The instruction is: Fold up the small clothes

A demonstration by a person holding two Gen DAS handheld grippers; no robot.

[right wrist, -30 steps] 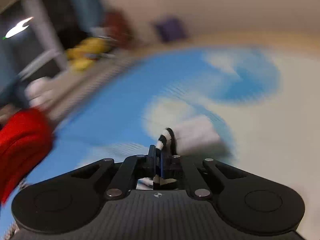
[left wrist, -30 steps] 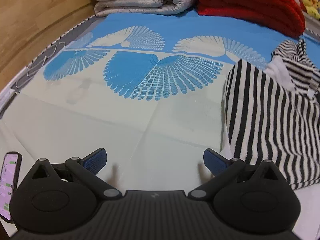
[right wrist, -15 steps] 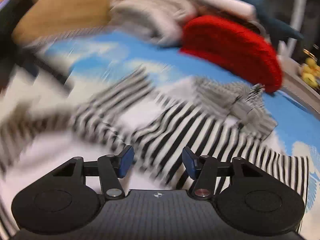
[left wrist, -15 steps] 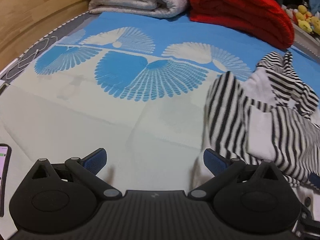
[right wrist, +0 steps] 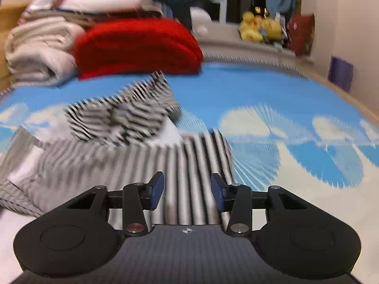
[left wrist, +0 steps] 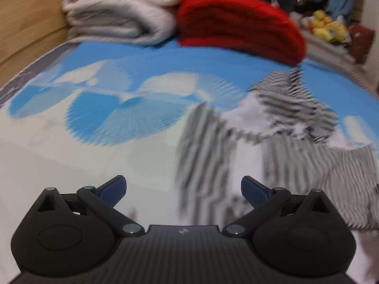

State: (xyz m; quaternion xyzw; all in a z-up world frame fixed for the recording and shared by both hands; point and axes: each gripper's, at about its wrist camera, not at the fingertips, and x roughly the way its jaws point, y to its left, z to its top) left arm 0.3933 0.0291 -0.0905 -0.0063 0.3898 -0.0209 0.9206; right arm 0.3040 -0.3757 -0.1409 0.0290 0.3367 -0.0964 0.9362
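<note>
A black-and-white striped garment (left wrist: 272, 142) lies crumpled on the blue and white patterned sheet (left wrist: 113, 108). In the left wrist view it is ahead and to the right of my left gripper (left wrist: 183, 189), which is wide open and empty over the sheet; the garment's left edge hangs between the blue pads. In the right wrist view the striped garment (right wrist: 132, 146) lies right in front of my right gripper (right wrist: 187, 187), which is open and empty with striped cloth showing between its pads. Both views are motion-blurred.
A folded red blanket (left wrist: 239, 23) and a folded cream blanket (left wrist: 120, 11) are stacked at the far end of the bed. Yellow soft toys (right wrist: 258, 28) sit on a ledge behind. A wooden wall (left wrist: 23, 23) runs along the left.
My right gripper was shut on the striped cloth, has let it go and now stands open over the garment. The garment dropped onto the sheet. My left gripper moved toward it.
</note>
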